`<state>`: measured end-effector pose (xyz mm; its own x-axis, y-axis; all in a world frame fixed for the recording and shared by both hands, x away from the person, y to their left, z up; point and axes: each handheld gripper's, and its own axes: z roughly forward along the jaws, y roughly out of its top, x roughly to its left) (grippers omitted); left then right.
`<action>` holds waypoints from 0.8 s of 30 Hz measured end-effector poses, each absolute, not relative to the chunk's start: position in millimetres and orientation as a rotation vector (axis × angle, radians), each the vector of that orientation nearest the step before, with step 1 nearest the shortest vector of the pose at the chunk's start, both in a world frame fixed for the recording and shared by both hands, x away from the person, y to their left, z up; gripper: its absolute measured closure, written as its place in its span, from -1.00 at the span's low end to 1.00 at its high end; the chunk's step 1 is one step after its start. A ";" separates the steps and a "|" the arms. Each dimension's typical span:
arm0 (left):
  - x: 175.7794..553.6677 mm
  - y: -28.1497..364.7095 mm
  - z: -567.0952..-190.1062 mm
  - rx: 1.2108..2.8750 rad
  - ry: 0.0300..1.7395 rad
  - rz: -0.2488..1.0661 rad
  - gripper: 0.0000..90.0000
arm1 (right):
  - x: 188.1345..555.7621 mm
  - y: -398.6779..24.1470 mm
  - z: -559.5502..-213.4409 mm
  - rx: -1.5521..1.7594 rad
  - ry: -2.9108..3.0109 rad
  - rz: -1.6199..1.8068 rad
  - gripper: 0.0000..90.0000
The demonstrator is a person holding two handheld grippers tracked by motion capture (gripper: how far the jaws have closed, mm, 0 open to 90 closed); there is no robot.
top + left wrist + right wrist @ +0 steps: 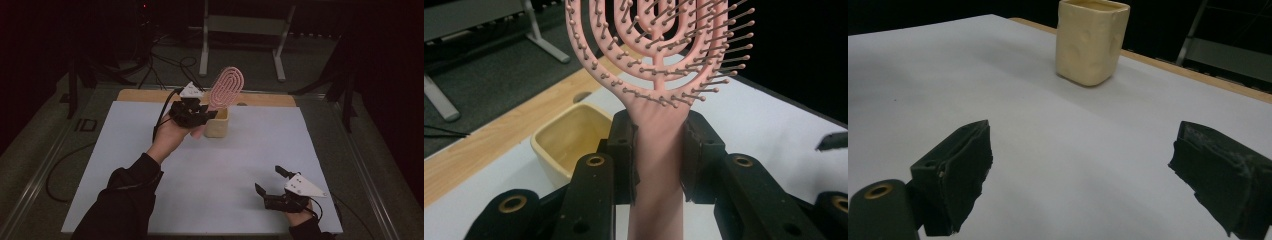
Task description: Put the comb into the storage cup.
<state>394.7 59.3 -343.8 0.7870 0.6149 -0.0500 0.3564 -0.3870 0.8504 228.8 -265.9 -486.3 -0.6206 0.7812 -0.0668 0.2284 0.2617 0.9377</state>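
A pink vented hairbrush stands raised above the table, its bristled head up. My left gripper is shut on the brush's handle, both pads pressing its sides. Just beside and below the brush stands a cream square cup, seen hollow and open-topped in the left gripper view. My right gripper rests low near the table's front right, jaws open with nothing between them. The cup shows far ahead of it.
A white sheet covers the table, with a wooden strip along its far edge. Cables and a metal stand's legs lie on the dark floor beyond.
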 end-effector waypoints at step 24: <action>430.5 39.1 -342.9 1.847 0.721 0.401 0.56 | 229.6 -268.2 -485.5 0.913 1.997 1.376 -0.79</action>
